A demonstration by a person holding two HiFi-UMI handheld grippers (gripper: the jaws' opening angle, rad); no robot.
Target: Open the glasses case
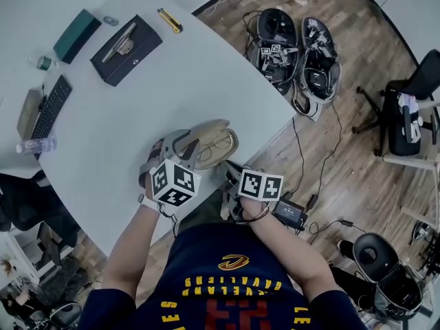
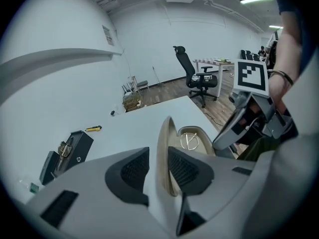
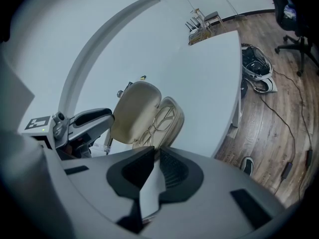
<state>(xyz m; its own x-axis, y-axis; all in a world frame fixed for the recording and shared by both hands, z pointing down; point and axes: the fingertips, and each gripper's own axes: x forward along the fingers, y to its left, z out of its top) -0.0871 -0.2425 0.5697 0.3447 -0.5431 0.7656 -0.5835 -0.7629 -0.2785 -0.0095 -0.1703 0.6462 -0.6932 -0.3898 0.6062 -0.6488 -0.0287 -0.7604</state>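
Gaping astride beige oval lid point(image 2: 167, 131), left claw point(image 2: 156, 158) faces right claw point(image 3: 156, 152) pinching glasses case point(image 3: 174, 111).

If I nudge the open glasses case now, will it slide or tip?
The glasses case looks like a stiff shell on a smooth table, so it would probably slide easily. With its lid standing up, it may tip backward. The glasses seem loose and could shift.

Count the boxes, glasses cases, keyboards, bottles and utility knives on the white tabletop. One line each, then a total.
Boxes: 2 (teal box, black box)
Glasses case: 1
Keyboard: 1
Water bottle: 1
Utility knife: 1
Total: 6
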